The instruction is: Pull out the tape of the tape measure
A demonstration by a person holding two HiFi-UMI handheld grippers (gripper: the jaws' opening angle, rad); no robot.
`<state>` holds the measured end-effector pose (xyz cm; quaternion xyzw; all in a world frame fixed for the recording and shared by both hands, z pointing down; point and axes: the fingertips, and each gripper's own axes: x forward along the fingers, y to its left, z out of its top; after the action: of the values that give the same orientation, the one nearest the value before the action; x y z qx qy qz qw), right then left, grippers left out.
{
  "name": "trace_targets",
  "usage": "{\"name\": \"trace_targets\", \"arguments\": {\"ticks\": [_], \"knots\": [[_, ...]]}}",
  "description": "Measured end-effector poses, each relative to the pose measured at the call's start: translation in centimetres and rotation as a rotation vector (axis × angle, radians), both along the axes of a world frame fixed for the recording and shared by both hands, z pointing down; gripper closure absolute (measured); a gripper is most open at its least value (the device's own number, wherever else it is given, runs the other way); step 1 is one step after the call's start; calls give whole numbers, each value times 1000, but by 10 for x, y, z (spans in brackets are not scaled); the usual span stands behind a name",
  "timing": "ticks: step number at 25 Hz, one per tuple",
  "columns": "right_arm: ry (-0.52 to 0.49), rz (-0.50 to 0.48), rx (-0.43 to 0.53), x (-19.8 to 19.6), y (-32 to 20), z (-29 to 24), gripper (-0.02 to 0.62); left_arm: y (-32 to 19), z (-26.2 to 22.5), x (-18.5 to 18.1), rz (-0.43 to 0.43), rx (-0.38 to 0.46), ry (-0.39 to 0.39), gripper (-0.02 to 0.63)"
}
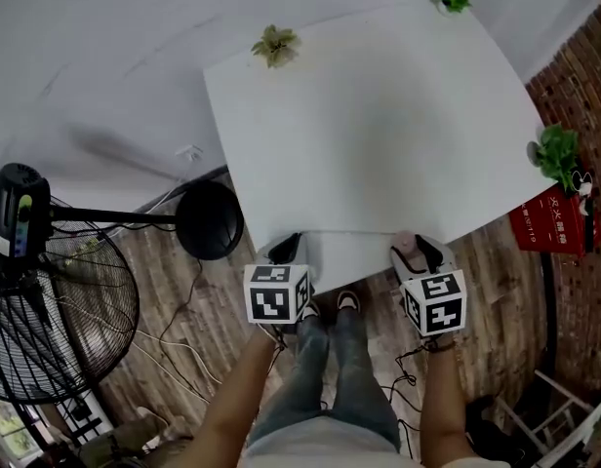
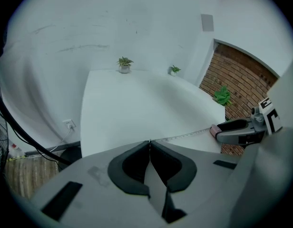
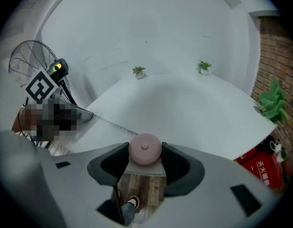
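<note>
Jaws of left gripper (image 2: 149, 144) clenched on the tape (image 2: 184, 136) tip, right gripper (image 3: 145, 152) jaws grasping the pink tape measure case (image 3: 145, 145), tape already stretched between them along the surface (image 1: 379, 115) near edge, maybe more to pull.

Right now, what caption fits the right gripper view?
Right gripper holds a pink tape measure; its tape runs to the left gripper.
</note>
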<state>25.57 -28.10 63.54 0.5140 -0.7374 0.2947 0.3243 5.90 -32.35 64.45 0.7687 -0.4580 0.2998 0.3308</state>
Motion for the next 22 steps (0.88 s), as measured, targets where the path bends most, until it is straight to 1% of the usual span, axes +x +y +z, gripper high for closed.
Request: {"name": "trace_targets", "arguments": {"ticks": [4,8,12,16,22], "knots": [[20,-9,5,0,-1,0,377,0,0,0,-3,-6,5,591],[28,-10,13,0,-1,1,376,-1,0,0,-33,-19,34,589],[6,4,18,0,0,0,371,-1,0,-1,-67,-36,80,589],[-4,13,33,3,-1,-5,364,0,-6,-3,-81,-31,136,588],[-33,54,75,8,-5,-24,365,5,-19,-10,-85,-12,151,586]]}}
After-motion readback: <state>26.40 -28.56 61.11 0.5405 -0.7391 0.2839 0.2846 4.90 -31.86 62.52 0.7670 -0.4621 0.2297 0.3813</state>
